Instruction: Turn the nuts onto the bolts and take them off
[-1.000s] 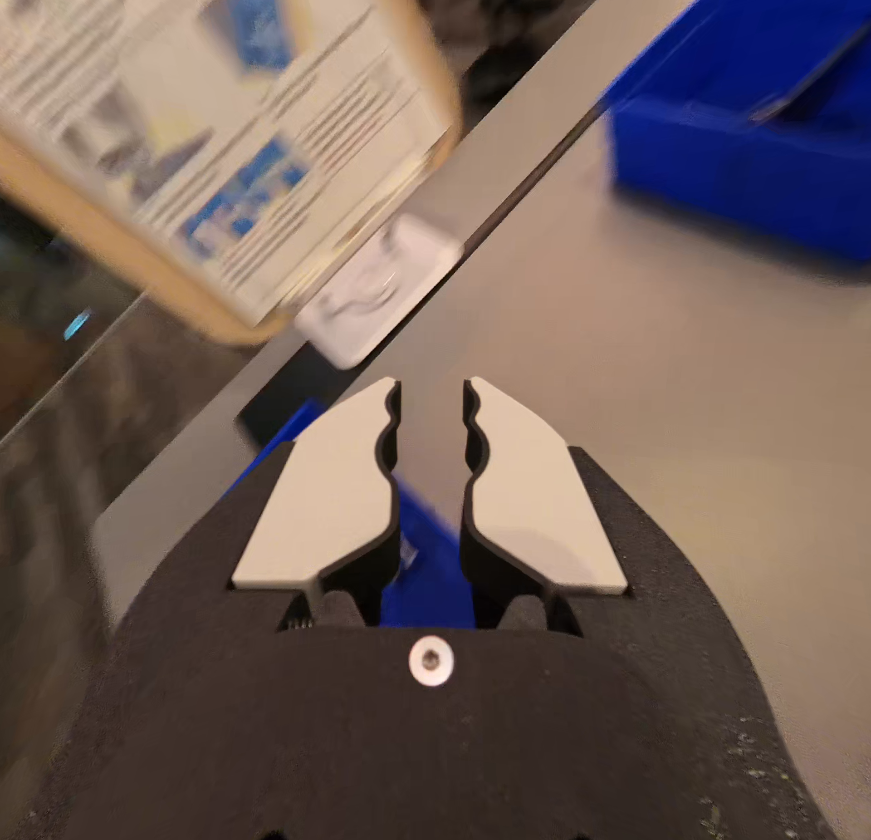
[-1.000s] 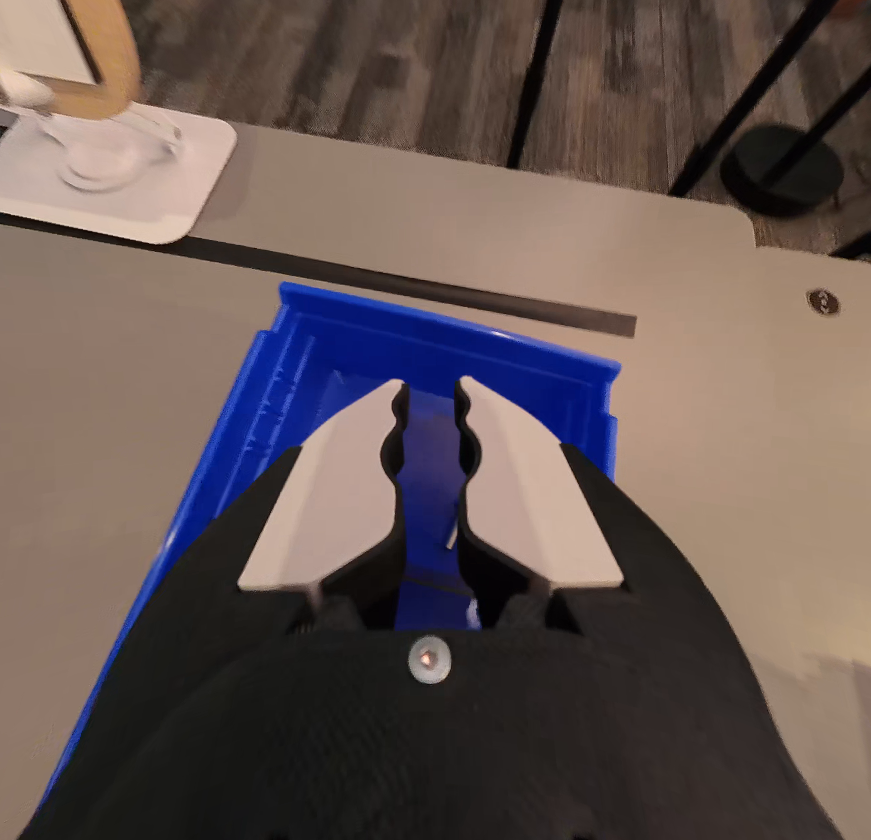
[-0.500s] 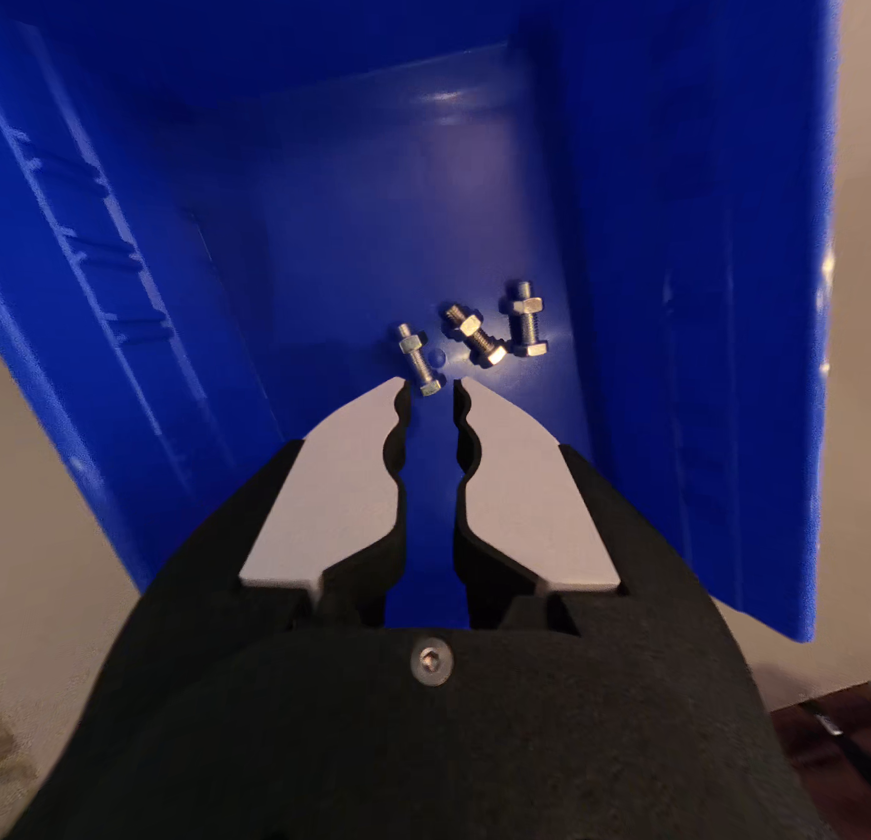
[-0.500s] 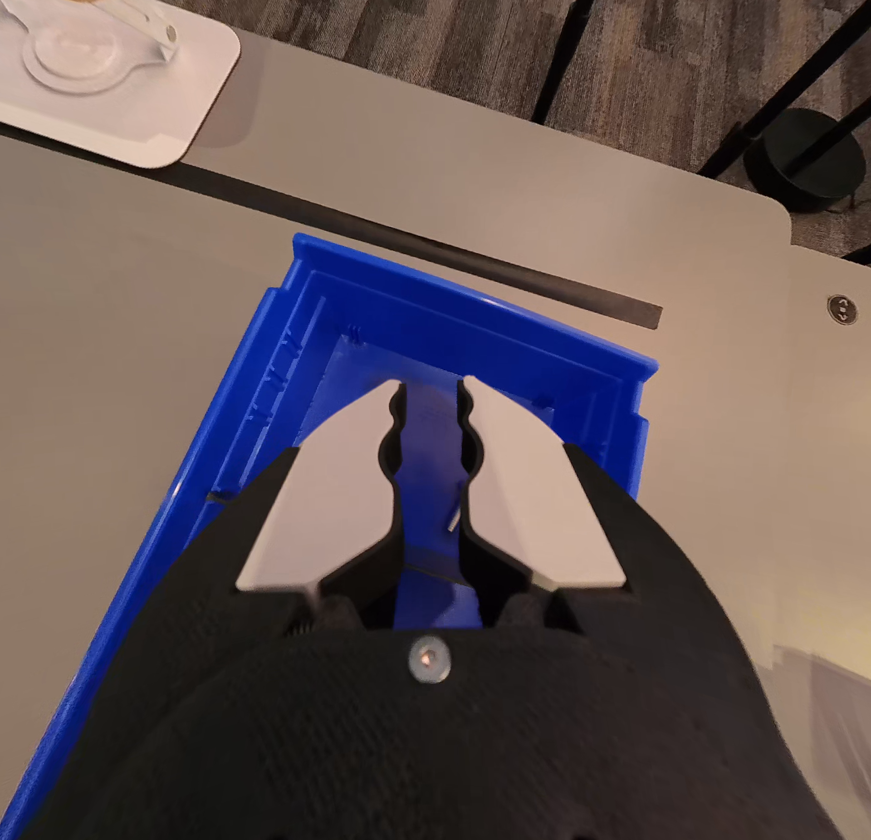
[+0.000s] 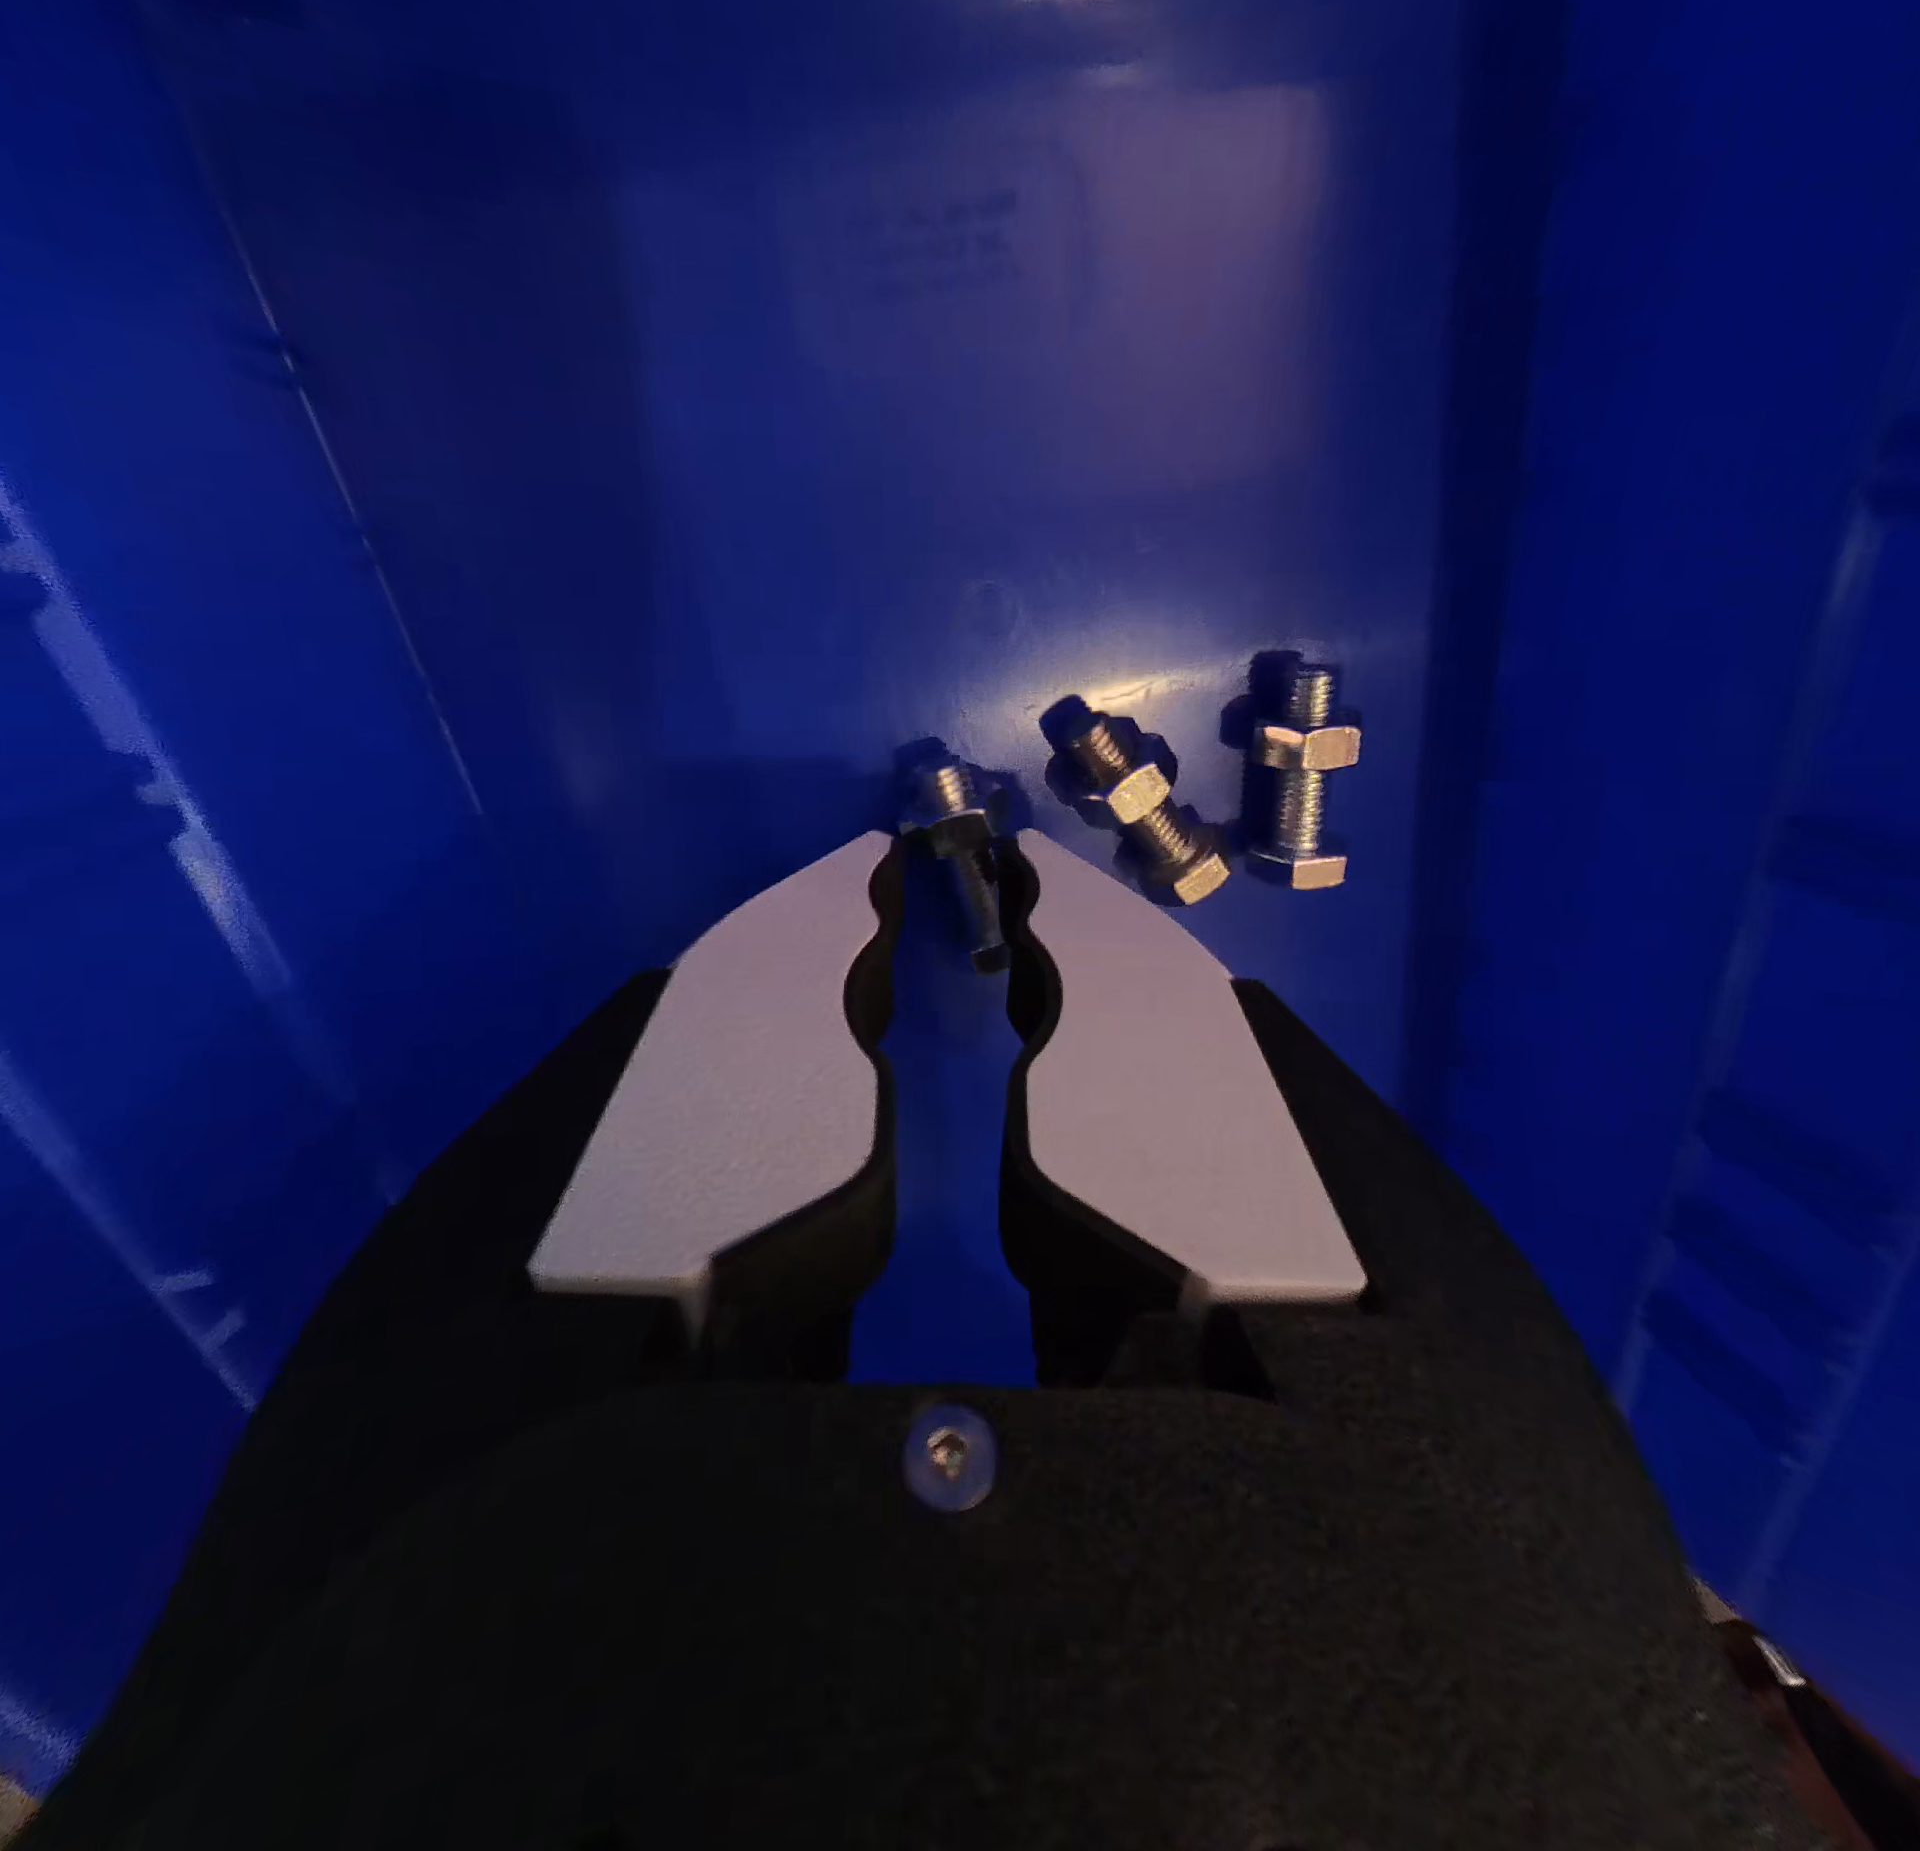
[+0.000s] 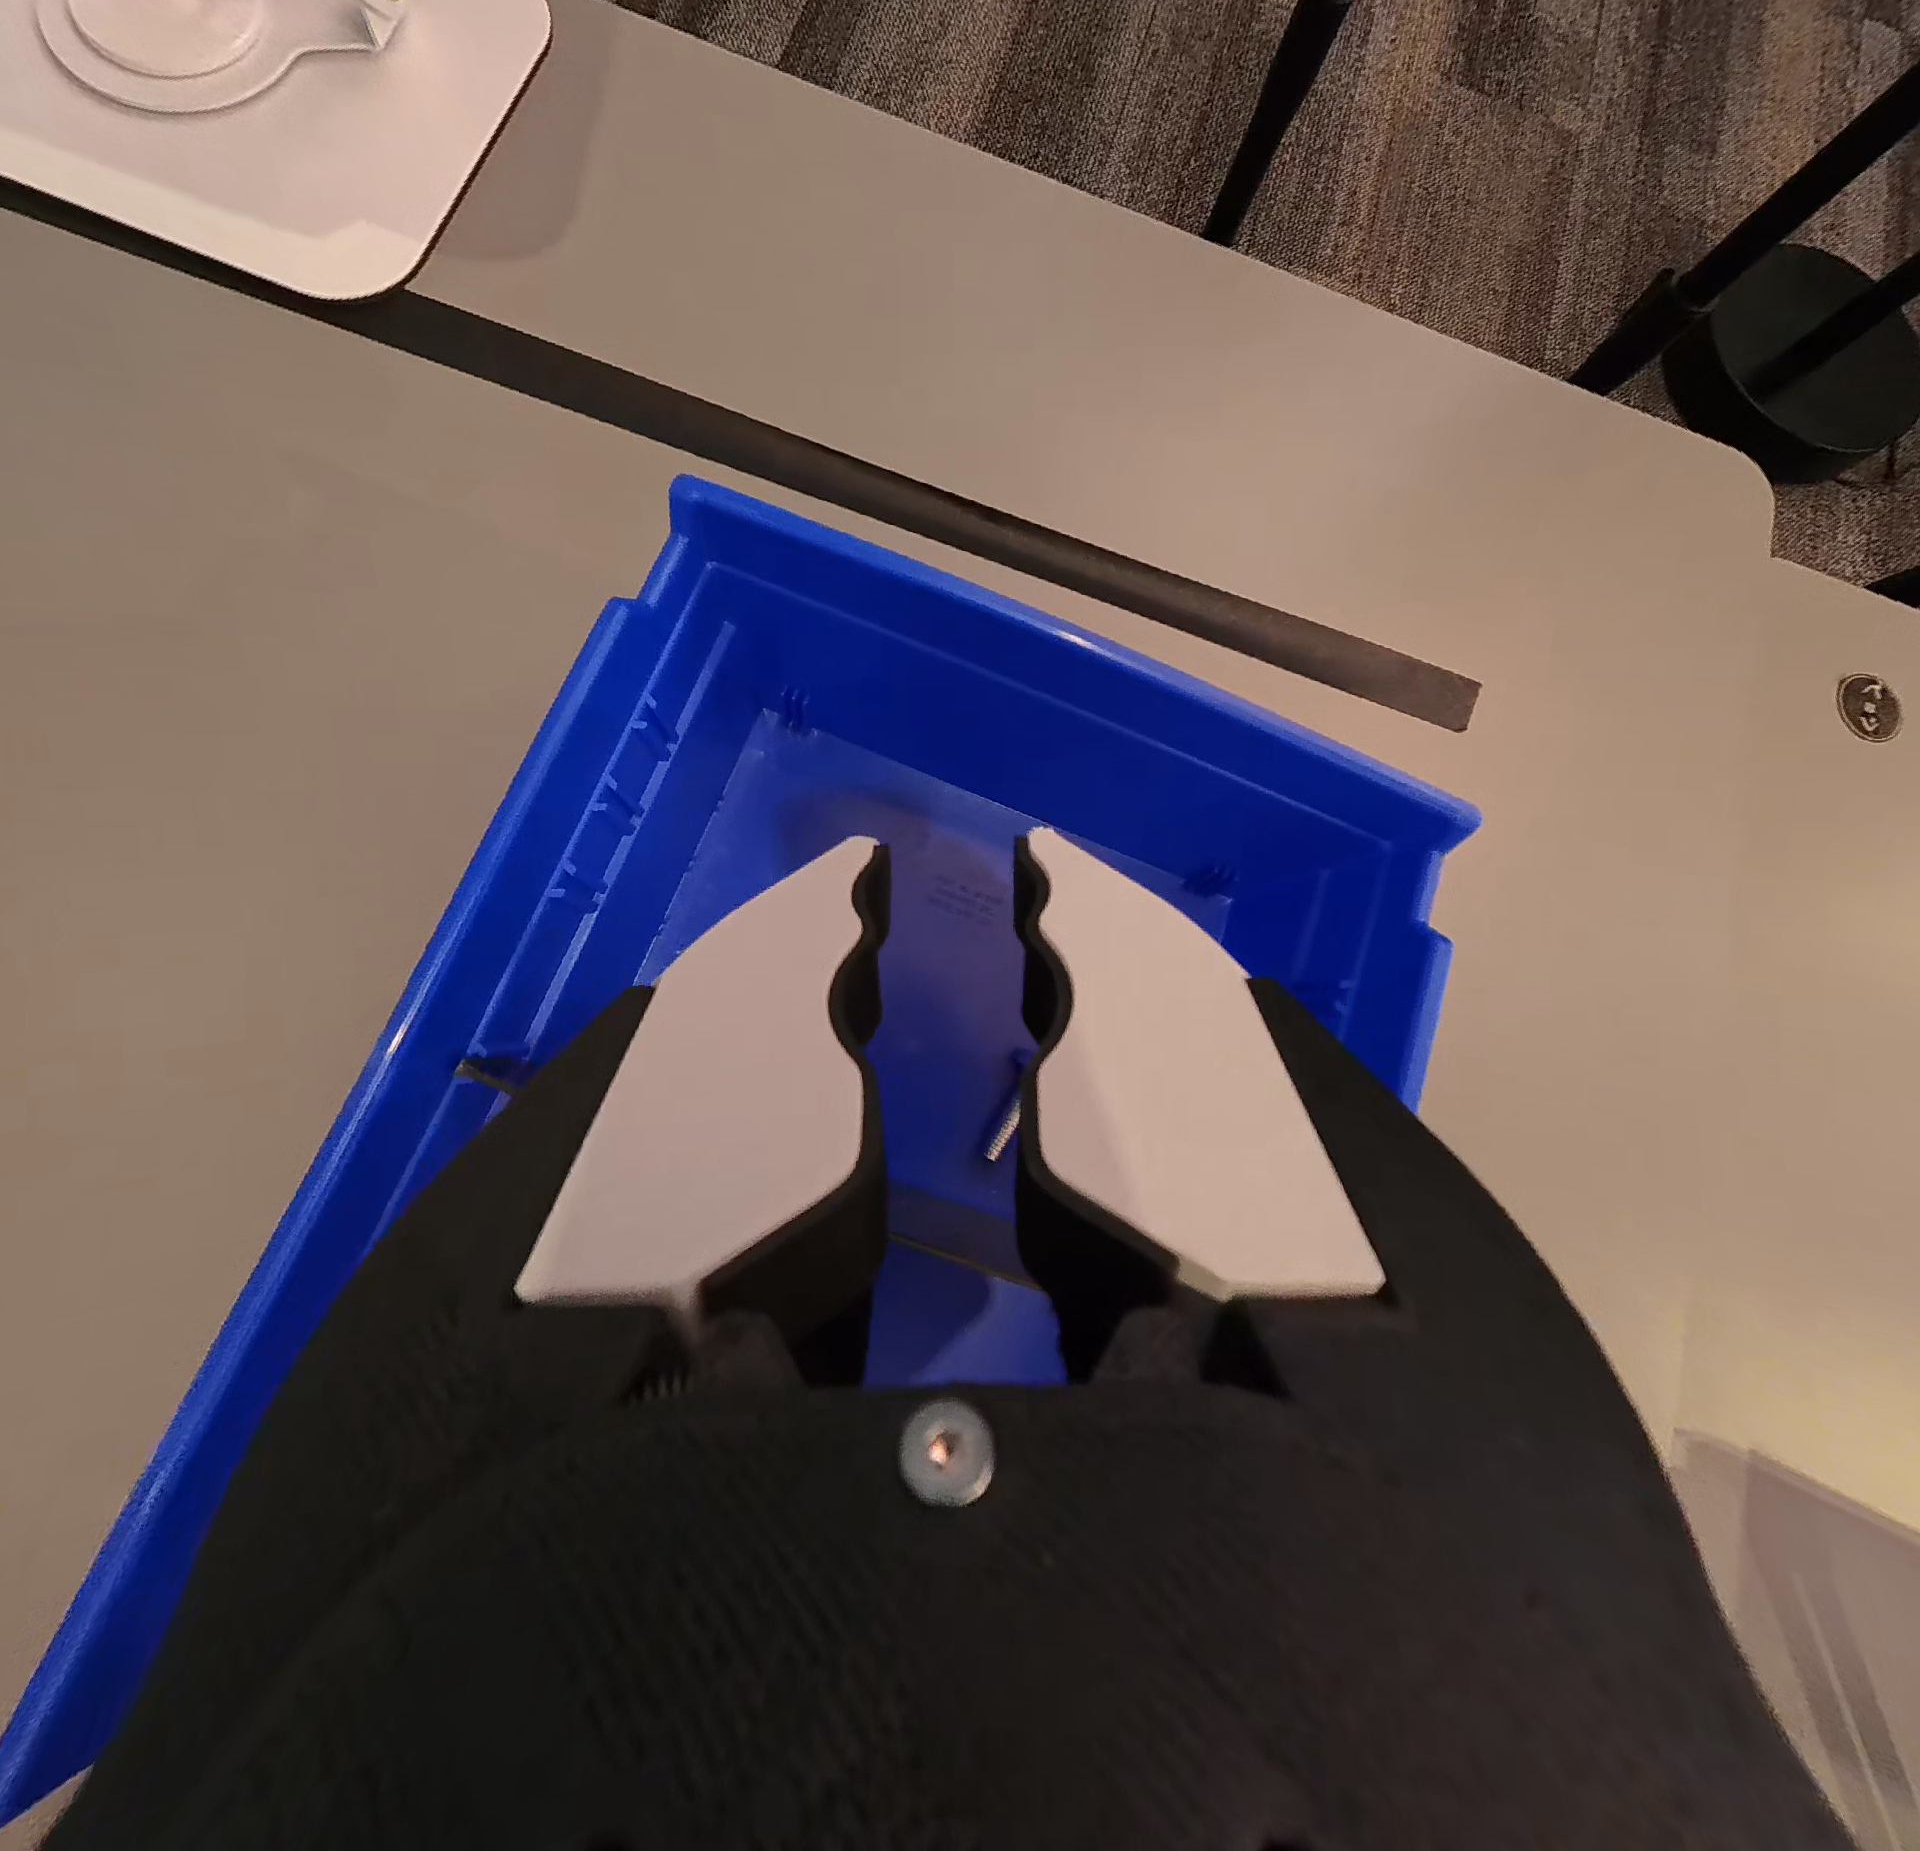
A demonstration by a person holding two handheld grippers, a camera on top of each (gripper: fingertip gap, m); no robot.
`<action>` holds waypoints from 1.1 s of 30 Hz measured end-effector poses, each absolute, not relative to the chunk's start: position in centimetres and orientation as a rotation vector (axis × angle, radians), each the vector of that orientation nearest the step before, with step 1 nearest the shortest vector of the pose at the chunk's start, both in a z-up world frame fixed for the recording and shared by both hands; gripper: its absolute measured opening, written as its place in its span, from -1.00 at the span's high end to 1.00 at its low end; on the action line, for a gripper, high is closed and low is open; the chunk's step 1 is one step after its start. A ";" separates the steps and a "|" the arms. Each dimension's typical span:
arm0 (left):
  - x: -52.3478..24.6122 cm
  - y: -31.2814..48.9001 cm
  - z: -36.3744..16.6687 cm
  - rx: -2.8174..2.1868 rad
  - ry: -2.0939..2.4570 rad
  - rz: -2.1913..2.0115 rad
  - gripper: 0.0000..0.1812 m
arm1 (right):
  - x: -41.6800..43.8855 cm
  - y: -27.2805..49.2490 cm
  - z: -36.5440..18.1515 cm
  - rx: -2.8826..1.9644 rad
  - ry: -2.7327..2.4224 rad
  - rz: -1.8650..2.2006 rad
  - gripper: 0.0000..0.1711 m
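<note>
Our left gripper (image 5: pixel 951 845) is down inside a blue plastic bin (image 5: pixel 416 451), its jaws parted to a narrow gap with the leftmost bolt (image 5: pixel 961 866) lying between the tips; whether the tips touch it we cannot tell. That bolt has a hex nut (image 5: pixel 956 819) threaded near its far end, its head pointing back toward us. Just to its right lies a second bolt with a nut (image 5: pixel 1138 814), tilted, and beside that a third bolt with a nut (image 5: pixel 1299 778), lying nearly straight along the bin floor. All three rest close together on the bin floor, near its right wall.

Our right gripper (image 6: pixel 951 845) hovers above another blue bin (image 6: pixel 1039 679) that sits on a grey table (image 6: pixel 312 606), its jaws narrowly apart and holding nothing. Between its fingers we see a small threaded piece (image 6: pixel 1003 1126) on this bin's floor, partly hidden. A white stand base (image 6: pixel 260 87) sits at the table's far left corner, and beyond the table edge we see dark wood-patterned floor (image 6: pixel 1039 35)
</note>
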State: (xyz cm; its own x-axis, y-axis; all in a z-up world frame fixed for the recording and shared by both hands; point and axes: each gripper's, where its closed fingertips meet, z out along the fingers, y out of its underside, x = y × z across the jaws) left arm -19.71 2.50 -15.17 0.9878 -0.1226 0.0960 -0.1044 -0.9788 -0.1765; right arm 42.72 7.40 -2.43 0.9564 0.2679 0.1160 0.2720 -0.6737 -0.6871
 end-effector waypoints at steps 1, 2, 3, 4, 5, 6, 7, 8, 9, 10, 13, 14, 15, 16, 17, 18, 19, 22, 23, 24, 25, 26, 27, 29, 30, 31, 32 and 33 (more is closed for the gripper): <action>-19.7 2.5 -15.3 -2.970 0.161 -0.159 0.81 | 42.7 7.4 -2.4 -2.342 -0.380 -0.005 0.72; -19.7 2.5 -15.3 -2.973 0.153 -0.157 0.81 | 42.7 7.4 -2.5 -2.343 -0.384 -0.005 0.72; -19.7 2.5 -15.3 -2.975 0.147 -0.156 0.81 | 42.7 7.4 -2.4 -2.343 -0.386 -0.008 0.72; -19.7 2.5 -15.3 -2.976 0.145 -0.151 0.81 | 42.7 7.4 -2.4 -2.341 -0.387 -0.011 0.72; -19.7 2.5 -15.3 -2.978 0.144 -0.146 0.81 | 42.6 7.3 -2.4 -2.341 -0.390 -0.011 0.72; -19.7 2.5 -15.4 -2.980 0.146 -0.139 0.81 | 42.6 7.3 -2.4 -2.340 -0.393 -0.011 0.72; -19.7 2.5 -15.4 -2.983 0.152 -0.131 0.81 | 42.6 7.3 -2.4 -2.340 -0.395 -0.013 0.72; -19.7 2.5 -15.4 -2.986 0.159 -0.122 0.81 | 42.5 7.3 -2.4 -2.340 -0.398 -0.015 0.72; -19.7 2.5 -15.4 -2.989 0.170 -0.110 0.81 | 42.5 7.3 -2.4 -2.341 -0.402 -0.017 0.72; -19.7 2.4 -15.4 -2.991 0.181 -0.096 0.81 | 42.5 7.3 -2.4 -2.342 -0.405 -0.019 0.72; -19.7 2.2 -15.4 -3.008 0.210 -0.061 0.81 | 42.4 7.3 -2.6 -2.347 -0.414 -0.022 0.72; -19.7 2.0 -15.4 -3.016 0.216 -0.061 0.82 | 42.3 7.3 -2.7 -2.350 -0.418 -0.022 0.72; -19.7 1.9 -15.4 -3.019 0.217 -0.067 0.82 | 42.3 7.3 -2.7 -2.353 -0.424 -0.024 0.72; -19.7 1.9 -15.4 -3.021 0.225 -0.074 0.83 | 42.3 7.3 -2.8 -2.356 -0.429 -0.027 0.72; -19.7 2.0 -15.4 -3.014 0.246 -0.082 0.84 | 42.3 7.3 -2.9 -2.359 -0.435 -0.032 0.72; -19.6 2.3 -15.2 -2.989 0.267 -0.098 0.90 | 42.2 7.3 -2.9 -2.360 -0.439 -0.037 0.72; -19.5 2.6 -14.7 -2.959 0.272 -0.125 0.90 | 42.2 7.3 -2.9 -2.359 -0.442 -0.041 0.72; -18.4 3.6 -11.5 -2.802 0.252 -0.275 0.89 | 42.3 7.3 -2.3 -2.335 -0.435 -0.053 0.72; -17.9 3.9 -10.1 -2.737 0.268 -0.321 0.89 | 42.3 7.3 -1.9 -2.319 -0.430 -0.059 0.73; -17.2 4.1 -8.6 -2.666 0.295 -0.360 0.89 | 42.2 7.3 -1.3 -2.299 -0.425 -0.065 0.73; -16.2 4.2 -6.9 -2.586 0.335 -0.408 0.90 | 42.0 7.2 -0.6 -2.271 -0.425 -0.072 0.74; -14.7 4.2 -4.9 -2.491 0.389 -0.475 0.90 | 41.6 7.1 0.4 -2.230 -0.434 -0.073 0.74; -12.6 4.0 -2.6 -2.382 0.461 -0.571 0.90 | 40.6 7.0 1.7 -2.172 -0.454 -0.057 0.75; -7.3 2.3 2.1 -2.151 0.638 -0.796 0.90 | 36.6 6.3 5.0 -2.000 -0.539 0.081 0.75; -4.6 1.1 4.2 -2.037 0.732 -0.895 0.90 | 33.5 5.4 6.9 -1.891 -0.609 0.210 0.75; -2.0 -0.3 6.1 -1.926 0.824 -0.977 0.90 | 30.0 3.9 8.8 -1.768 -0.694 0.366 0.75; 0.4 -1.7 7.5 -1.825 0.906 -1.042 0.90 | 26.3 1.8 10.7 -1.628 -0.788 0.547 0.75; 2.7 -3.0 8.6 -1.742 0.970 -1.098 0.90 | 22.8 -0.9 12.5 -1.481 -0.876 0.739 0.76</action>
State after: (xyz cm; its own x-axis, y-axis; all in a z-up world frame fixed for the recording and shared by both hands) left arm 2.68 -3.03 8.59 0.3168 -0.9048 0.2845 -0.1705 -0.3494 -0.9213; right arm 22.84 -0.85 12.54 0.5138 0.8569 0.0417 0.1032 -0.0135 -0.9946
